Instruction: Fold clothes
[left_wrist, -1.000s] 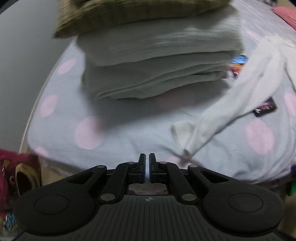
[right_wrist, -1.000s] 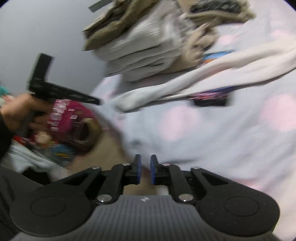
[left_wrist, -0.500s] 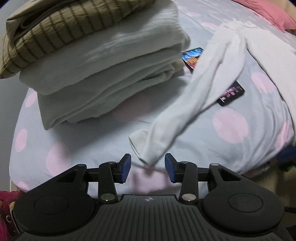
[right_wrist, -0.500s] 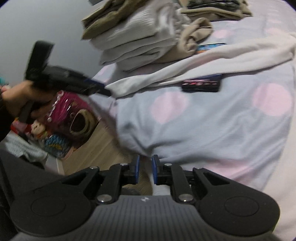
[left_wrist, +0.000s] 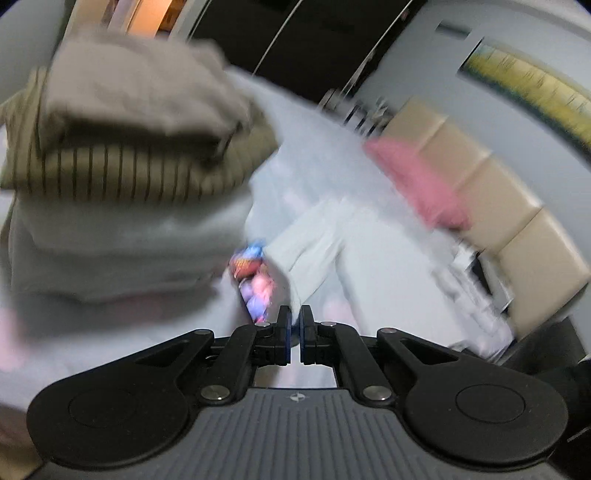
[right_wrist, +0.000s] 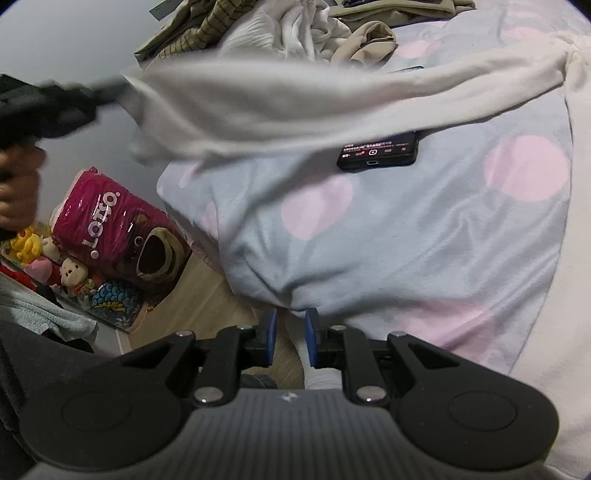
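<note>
The sleeve (right_wrist: 280, 107) of a white top is clamped in the left gripper (left_wrist: 294, 334) and lifted off the bed (right_wrist: 406, 236), presumably to be folded across. The right gripper (right_wrist: 290, 341) is held at the bed's edge, slightly apart, with pale cloth between its pads; a grip cannot be told. A phone (right_wrist: 378, 150) lies beyond it, beneath the sleeve.

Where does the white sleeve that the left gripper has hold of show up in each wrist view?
Left wrist: white sleeve runs from centre frame down to the left gripper, shut on its cuff.
Right wrist: the sleeve stretches across the upper half, lifted off the spotted bedsheet, its cuff pinched at upper left.
Shared landmark: the pile of folded clothes, beyond the sleeve in both.
</note>
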